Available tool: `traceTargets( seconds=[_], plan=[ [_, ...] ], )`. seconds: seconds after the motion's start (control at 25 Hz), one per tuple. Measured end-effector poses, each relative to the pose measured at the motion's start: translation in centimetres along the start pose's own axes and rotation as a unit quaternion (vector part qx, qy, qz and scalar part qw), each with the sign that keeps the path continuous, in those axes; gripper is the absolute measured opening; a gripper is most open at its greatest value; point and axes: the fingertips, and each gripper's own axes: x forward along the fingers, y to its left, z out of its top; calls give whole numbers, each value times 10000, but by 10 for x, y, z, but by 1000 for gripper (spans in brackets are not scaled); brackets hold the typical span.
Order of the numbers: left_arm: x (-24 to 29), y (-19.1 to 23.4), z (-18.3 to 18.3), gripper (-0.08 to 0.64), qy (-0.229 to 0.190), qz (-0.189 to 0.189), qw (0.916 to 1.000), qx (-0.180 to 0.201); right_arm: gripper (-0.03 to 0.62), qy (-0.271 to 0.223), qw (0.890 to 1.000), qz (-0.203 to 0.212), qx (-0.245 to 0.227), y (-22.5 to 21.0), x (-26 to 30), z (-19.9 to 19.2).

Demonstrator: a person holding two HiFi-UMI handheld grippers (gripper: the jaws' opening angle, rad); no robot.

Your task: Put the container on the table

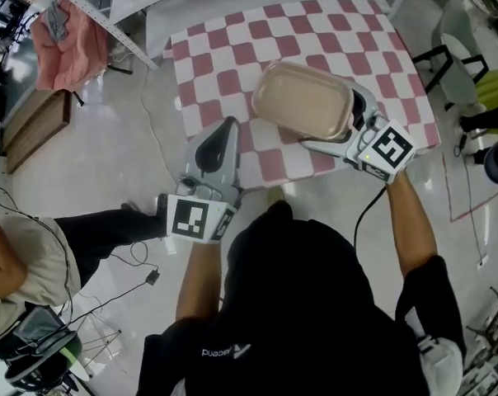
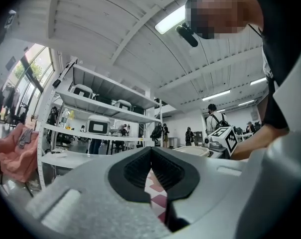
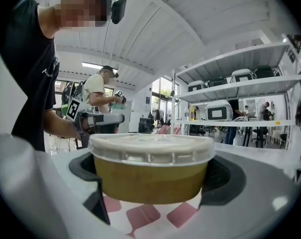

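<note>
Workshop with checked-cloth table. Lidded container clamped in right hand-held gripper, hovering near table's 5 o'clock edge. Left hand-held gripper closed, empty. Early release may tip container off edge.

container contents hidden, distant people indistinct

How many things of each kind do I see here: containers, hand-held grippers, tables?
Tan rounded lidded container: 1
Grey hand-held grippers: 2, left hand-held gripper, right hand-held gripper
Table under pink-and-white checkered cloth: 1
Total: 4
</note>
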Motion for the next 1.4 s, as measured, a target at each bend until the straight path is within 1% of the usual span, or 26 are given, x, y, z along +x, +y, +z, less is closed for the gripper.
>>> traceTargets(
  seconds=[0.12,0.28,0.52,0.64,0.76,1.0,1.24,1.4],
  plan=[
    [20,23,-9,9,51,52,10000,-60,581,151,9999,31,15,-28,24,-11],
    [38,48,-22,9,87,159,9997,-150,581,470,9986,220,-79,-53,53,-29],
    [58,67,-40,9,231,400,9989,-81,581,899,9931,705,-245,-81,89,-64],
    [70,74,-47,9,296,597,9978,-21,581,1005,9900,939,-301,-92,101,-80],
    [86,77,-56,9,382,759,9964,26,581,1015,9872,1177,-354,-104,112,-95],
    [111,74,-71,9,553,954,9939,43,581,1264,9798,1505,-368,-126,126,-123],
    [121,71,-84,9,710,1125,9911,-22,581,1466,9704,1878,-390,-135,132,-142],
    [126,70,-92,9,767,1212,9896,-87,581,1651,9642,2025,-449,-137,133,-156]
  ],
)
